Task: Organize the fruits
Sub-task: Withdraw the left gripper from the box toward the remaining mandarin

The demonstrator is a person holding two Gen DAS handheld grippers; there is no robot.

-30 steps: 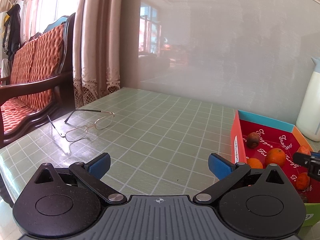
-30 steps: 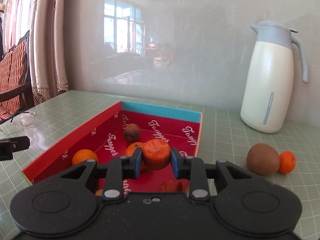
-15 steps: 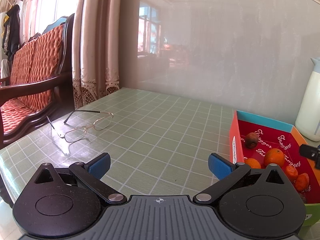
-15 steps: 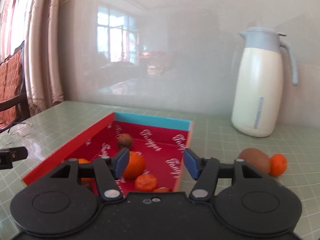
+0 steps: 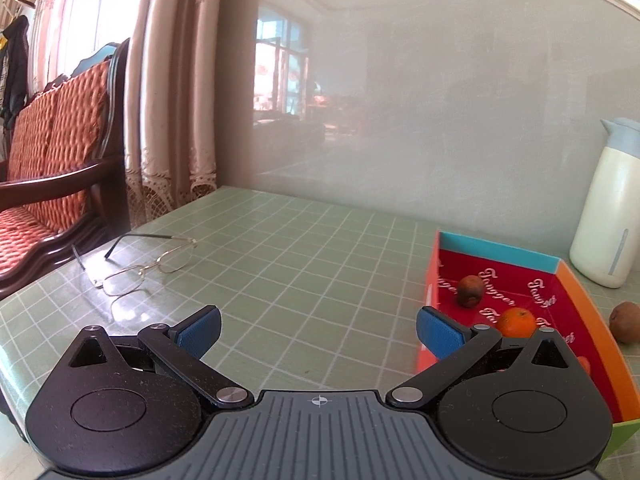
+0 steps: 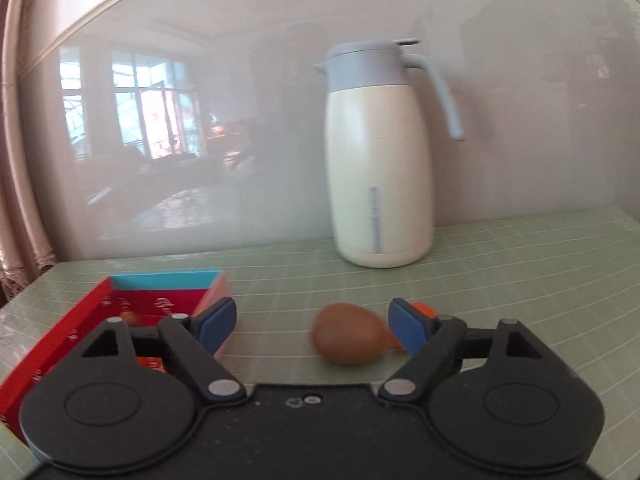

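The step in hand looks to be fetching the next loose fruit: the brown kiwi [image 6: 347, 334] lying on the green checked surface [image 6: 500, 276], outside the red box [image 6: 120, 300]. To do it well, the right gripper [image 6: 312, 322] should slide a touch to its right so the kiwi sits midway between the blue pads; at present the fruit lies nearer the right pad than the left. Come down low enough to catch it at its widest part, and close gently, since a ripe kiwi bruises. Just beyond the right pad, a small tangerine [image 6: 424, 309] appears to touch or nearly touch the kiwi; it could be nudged and roll towards the white thermos jug [image 6: 380, 176] standing well ahead.

The right jaws have just been opening and stand wide, holding nothing; the kiwi shows in the gap ahead but no pad presses on it. The picture is blurred, so the exact clearance cannot be told.

The left gripper [image 5: 318, 330] hangs over bare surface with its jaws spread wide and empty. The box lies beside its right pad, with a kiwi [image 5: 470, 291] and an orange [image 5: 516, 322] inside; spectacles [image 5: 140, 270] lie ahead to its left.
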